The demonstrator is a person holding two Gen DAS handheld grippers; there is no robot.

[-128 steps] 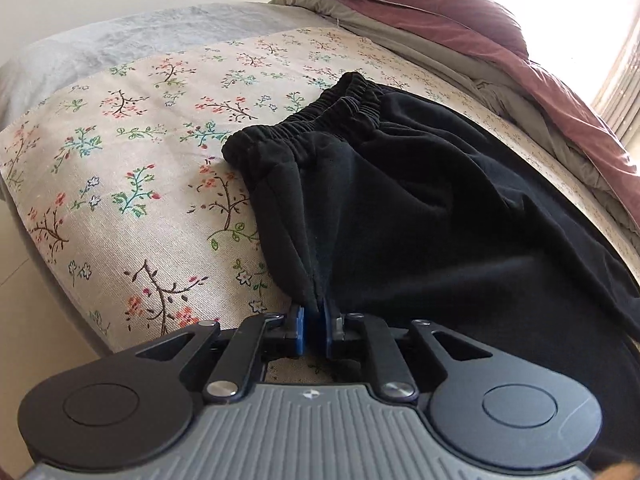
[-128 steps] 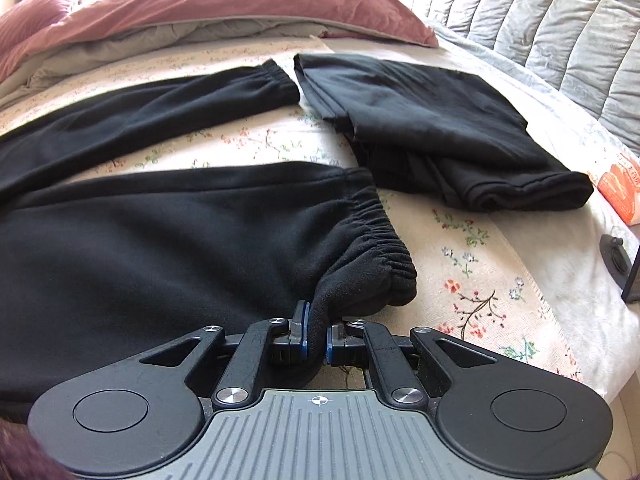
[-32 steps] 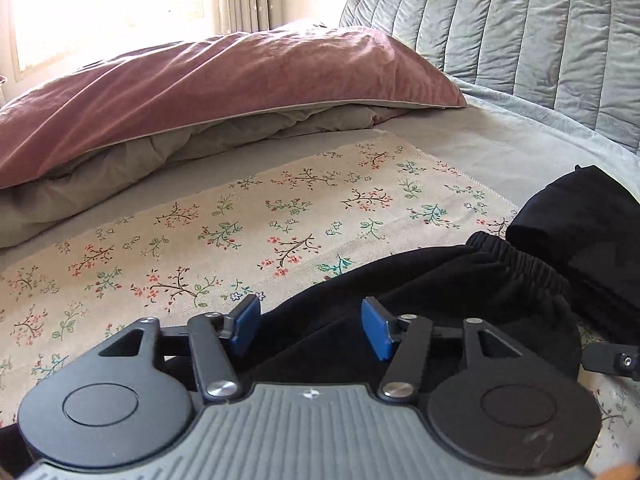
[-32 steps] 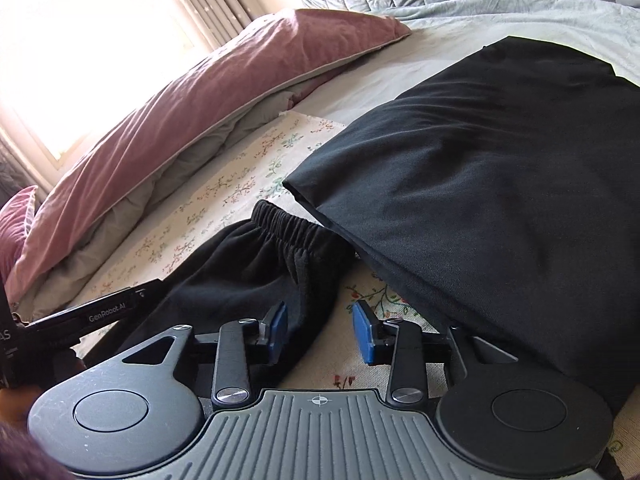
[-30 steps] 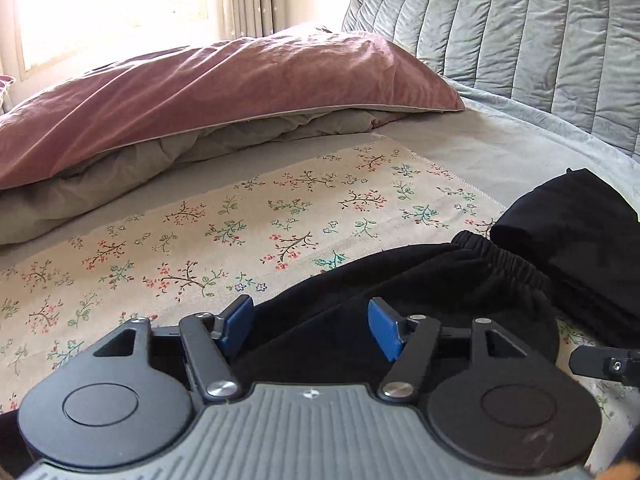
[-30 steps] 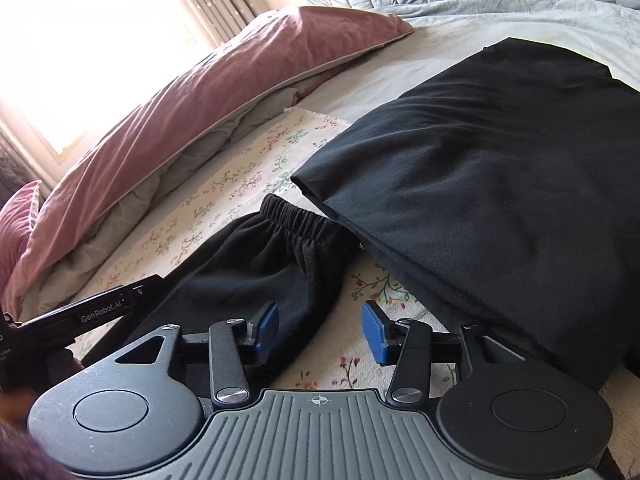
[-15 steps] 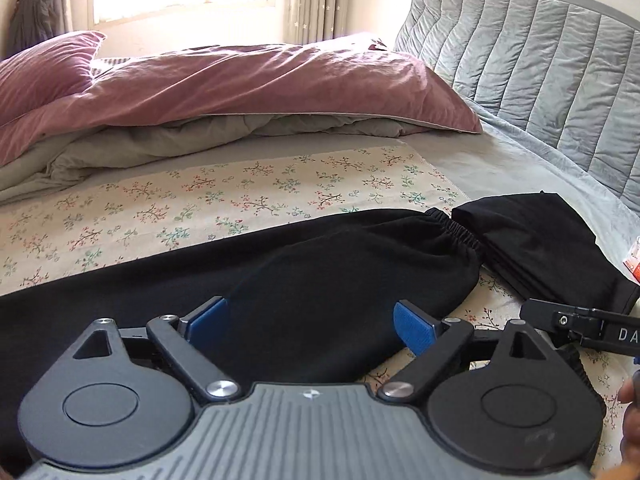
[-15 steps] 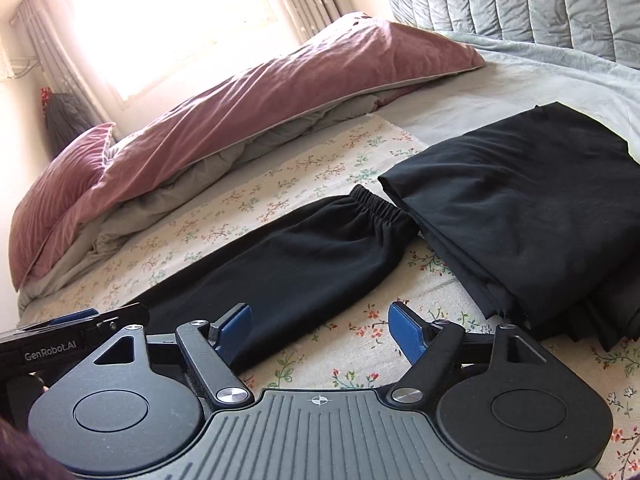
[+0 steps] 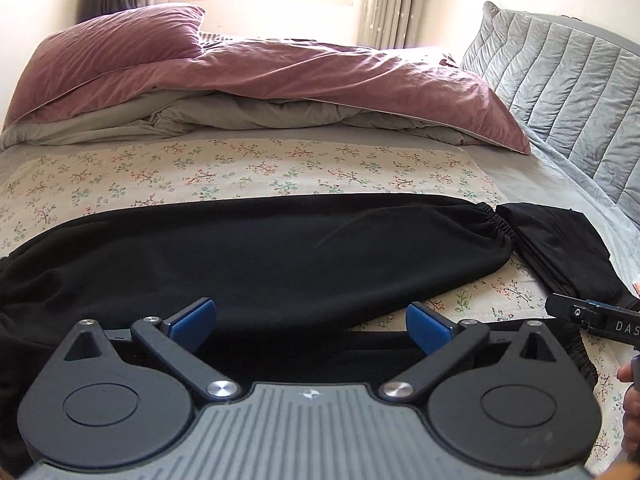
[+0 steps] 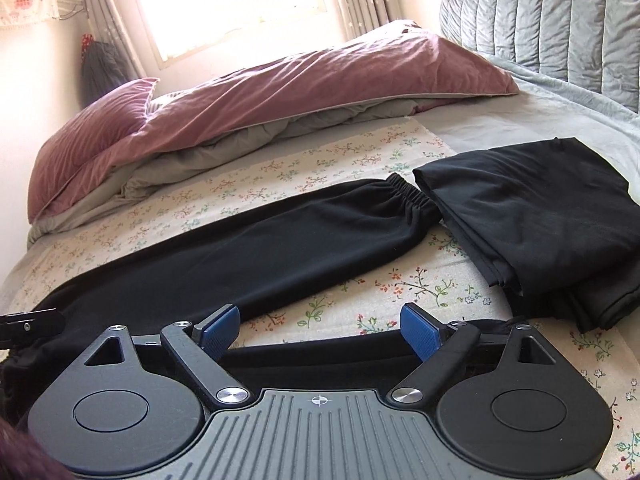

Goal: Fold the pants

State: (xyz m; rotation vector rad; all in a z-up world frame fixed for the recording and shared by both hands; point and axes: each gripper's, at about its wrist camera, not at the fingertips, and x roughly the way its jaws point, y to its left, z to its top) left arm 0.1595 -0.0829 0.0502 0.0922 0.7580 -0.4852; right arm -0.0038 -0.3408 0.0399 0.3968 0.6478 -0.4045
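Both grippers had drawn back and up from the cuff end of the black sweatpants, so that the whole folded length now showed ahead of them where a second before only the elastic hem filled the view. The left gripper stood at its widest, jaws opening the last little way, with cloth beneath the blue pads but nothing pinched between them. The right gripper was likewise opening and held nothing; floral sheet showed through its gap. From either tool the sweatpants lay just ahead and slightly below, their long axis running crosswise, left to right, the gathered cuff at the far right end touching the folded black garment beside it. The right gripper sat nearer that cuff; the left one faced the middle of the leg, and the waist end ran off to its left. I judged the next fold would bring one end over the other along that axis. The sweatpants looked a soft, matte fleece, smooth on top, ribbed only at the elastic. Beyond lay a flowered cotton sheet, a rumpled mauve duvet and a quilted grey headboard.
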